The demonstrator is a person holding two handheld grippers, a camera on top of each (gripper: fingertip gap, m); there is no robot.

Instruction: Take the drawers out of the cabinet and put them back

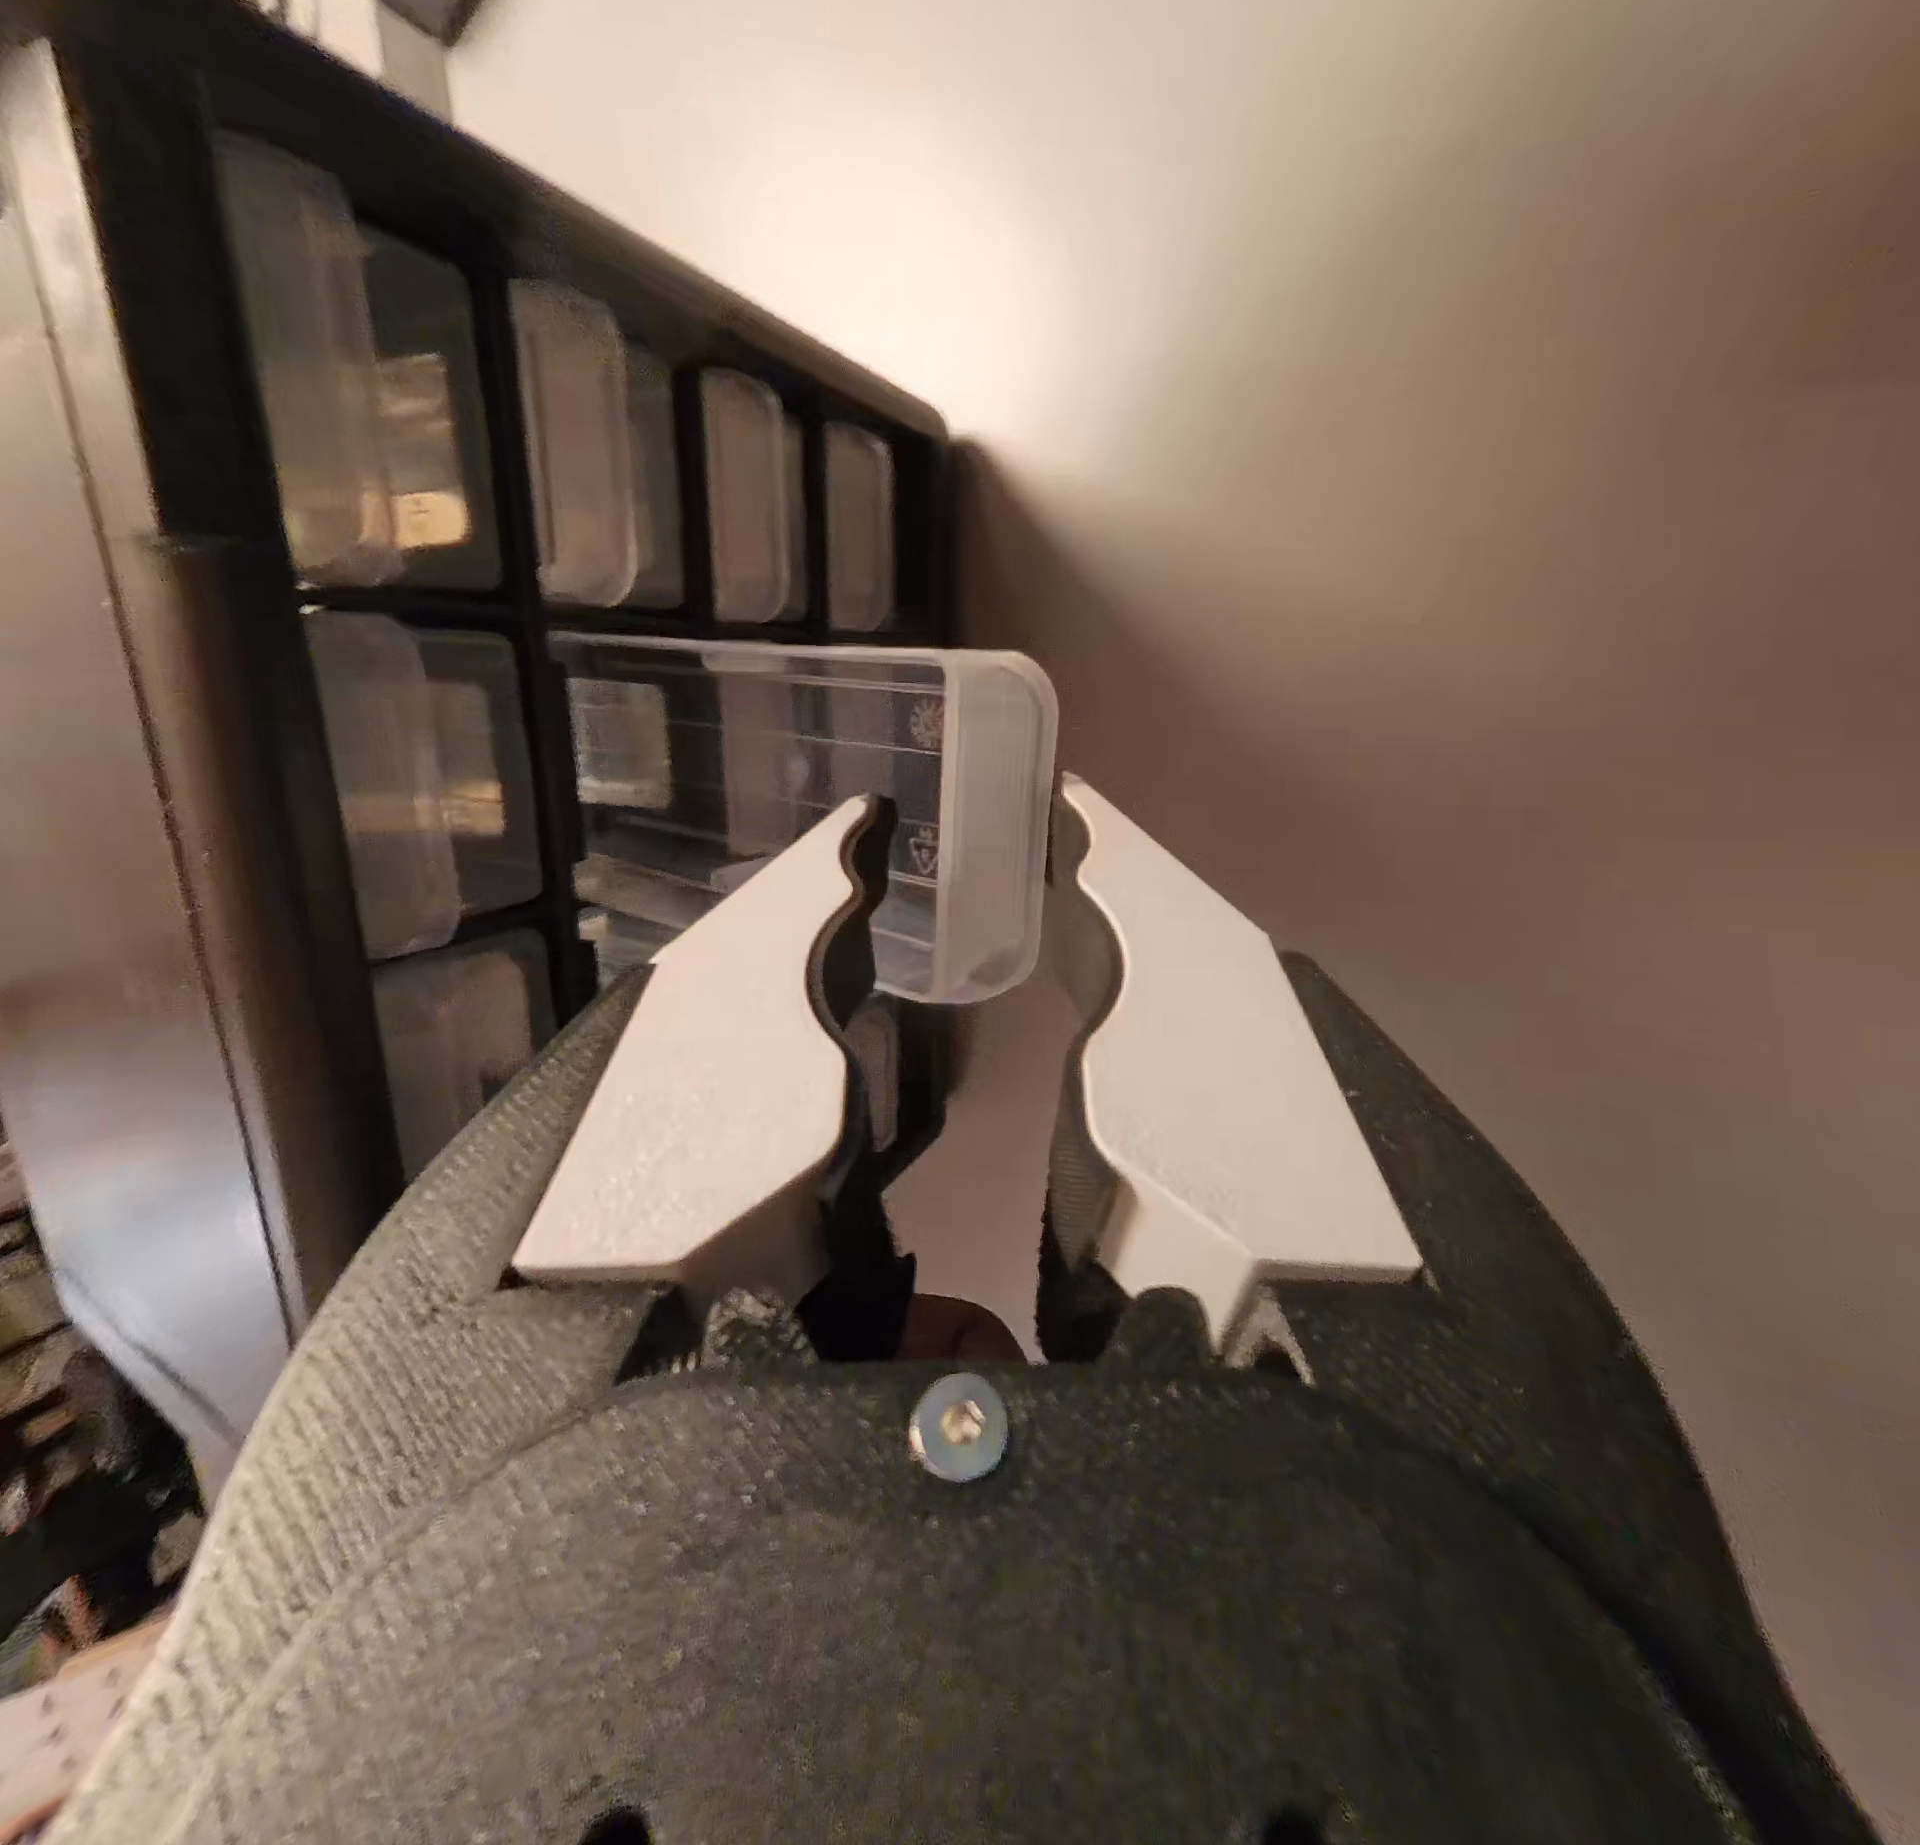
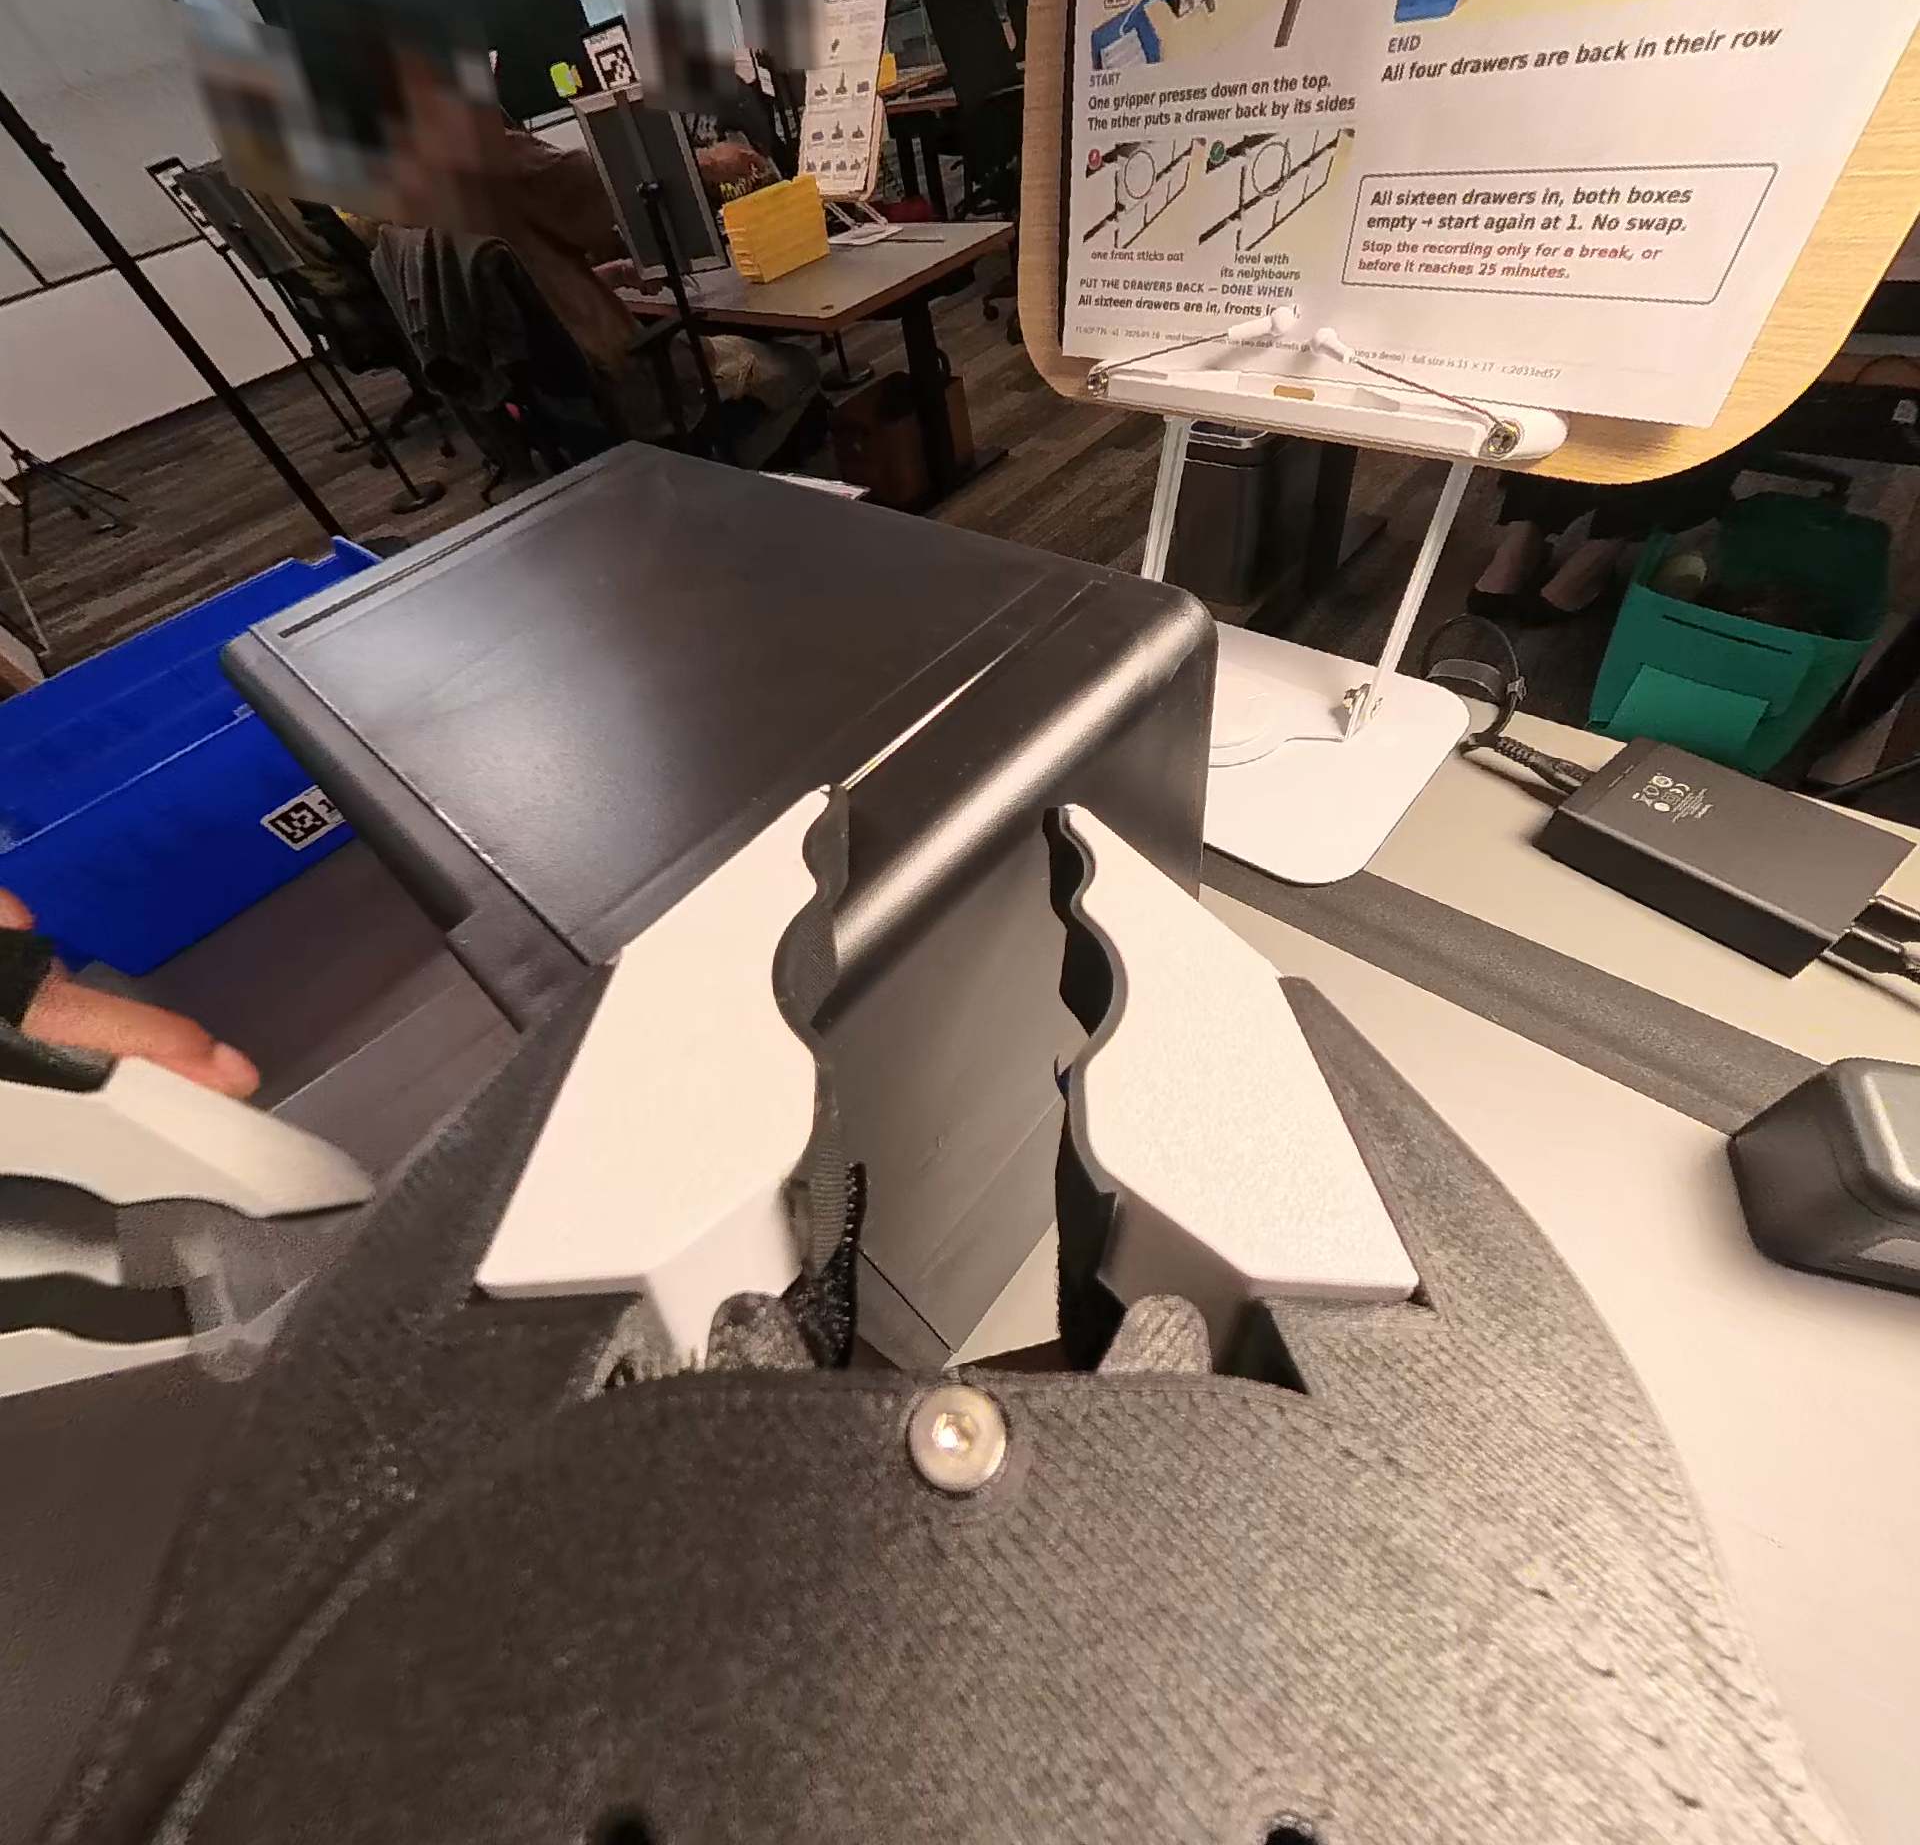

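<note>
The black cabinet [image 2: 675,673] stands on the pale surface [image 2: 1558,1120], the biggest and heaviest thing here; its frame looks stiff and smooth, so expect it to slide or tip forward if you tug a drawer without bracing it. Your right gripper [image 2: 945,829] sits over the cabinet's top right edge with its jaws spread and nothing clamped between them; whether the fingers actually bear on the top I cannot tell. Pressing down there would steady the frame.

Most of the clear drawers sit flush in their slots. One clear drawer [image 1: 810,746], in the second row, sticks well out of its slot, tilted in this view. It looks like thin hard plastic: light, rigid, slick, and likely to crack or pop free under a hard squeeze.

Your left gripper [image 1: 966,808] is clenched across that drawer's frosted front end, with one fingertip [image 1: 831,839] on the clear side wall and the other [image 1: 1081,829] against the front face's outer edge. Hold near the front, across the side walls, with moderate force, and keep the drawer square to its slot so it does not bind.
</note>
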